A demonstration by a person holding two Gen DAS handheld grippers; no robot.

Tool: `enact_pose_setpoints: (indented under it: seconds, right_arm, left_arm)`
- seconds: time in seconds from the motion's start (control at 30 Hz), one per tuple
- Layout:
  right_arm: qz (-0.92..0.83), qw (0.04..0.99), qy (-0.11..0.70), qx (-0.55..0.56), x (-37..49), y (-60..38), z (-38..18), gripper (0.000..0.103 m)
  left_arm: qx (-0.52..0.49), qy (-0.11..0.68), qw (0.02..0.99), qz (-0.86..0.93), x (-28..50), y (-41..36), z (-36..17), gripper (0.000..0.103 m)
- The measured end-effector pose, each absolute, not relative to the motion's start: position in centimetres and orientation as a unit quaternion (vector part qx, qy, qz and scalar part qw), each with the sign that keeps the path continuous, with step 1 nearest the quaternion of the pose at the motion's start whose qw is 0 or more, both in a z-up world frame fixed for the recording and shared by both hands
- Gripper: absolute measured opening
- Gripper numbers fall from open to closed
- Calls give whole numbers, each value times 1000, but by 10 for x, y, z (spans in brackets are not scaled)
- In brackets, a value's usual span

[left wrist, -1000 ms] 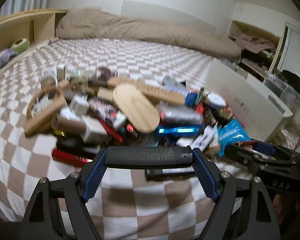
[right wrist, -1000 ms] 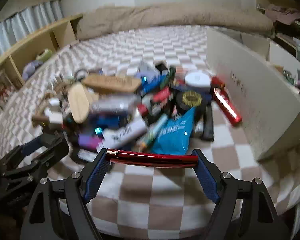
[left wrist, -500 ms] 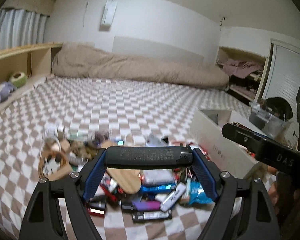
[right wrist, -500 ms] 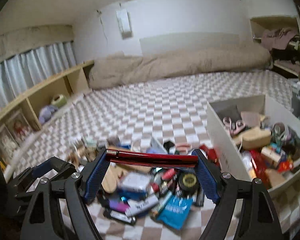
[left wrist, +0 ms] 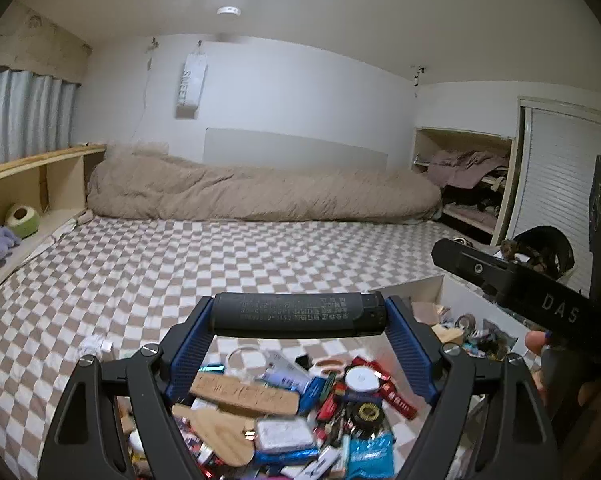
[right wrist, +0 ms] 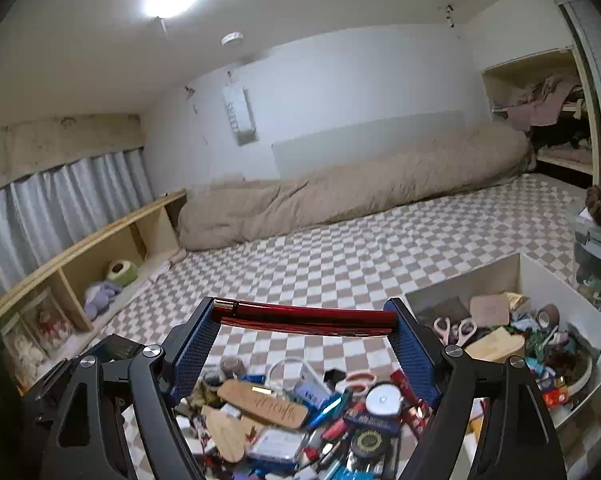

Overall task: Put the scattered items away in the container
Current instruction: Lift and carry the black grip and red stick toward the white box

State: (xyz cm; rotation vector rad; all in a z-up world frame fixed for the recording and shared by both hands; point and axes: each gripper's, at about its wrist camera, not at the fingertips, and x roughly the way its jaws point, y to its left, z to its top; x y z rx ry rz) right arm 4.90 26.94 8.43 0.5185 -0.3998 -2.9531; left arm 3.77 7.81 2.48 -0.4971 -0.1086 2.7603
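Scattered items (right wrist: 300,412) are lying in a heap on the checkered bed (left wrist: 220,256), on the near side, below both grippers. The left gripper (left wrist: 298,314) is clamping a black cylinder (left wrist: 296,314) crosswise, its blue fingers (left wrist: 188,344) pressing on the two ends. The right gripper (right wrist: 304,316) is clamping a slim red stick (right wrist: 306,316) in the same way, with one blue pad at each end. Both held things are hanging in the air above the heap, clear of it.

Within the heap, a long wooden board (right wrist: 262,402), a round white tin (right wrist: 382,398), a blue packet (left wrist: 368,454) and a pale flat case (left wrist: 282,434) are lying jumbled together, many overlapping.

Just right of the heap, the container (right wrist: 572,304), a white open box, is sitting on the bed. Pink-handled scissors (right wrist: 454,328), a wooden block (right wrist: 496,344) and a roll of tape (right wrist: 548,314) are lying inside it among other small things.

Farther off, a beige duvet (left wrist: 260,196) is lying rolled along the far wall. A wooden shelf (right wrist: 100,248) is running along the left side, with a purple soft toy (right wrist: 100,294) in it.
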Motion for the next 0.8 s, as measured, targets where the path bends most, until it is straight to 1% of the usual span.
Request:
enact_pose_setpoints:
  seconds: [0.27,0.57,0.8]
  right_arm:
    - [-977,48,-150,141,40,291,102,83]
    - [-980,15,-144,135,22,314,122,83]
    - [-979,4,-137,150,14,326,106,83]
  left_arm:
    - [-159,-34,194,967,23,103,41,84]
    - [-150,-29,220,963,8,132,54,84]
    - [-150,-35,226,962,0,147,55,84]
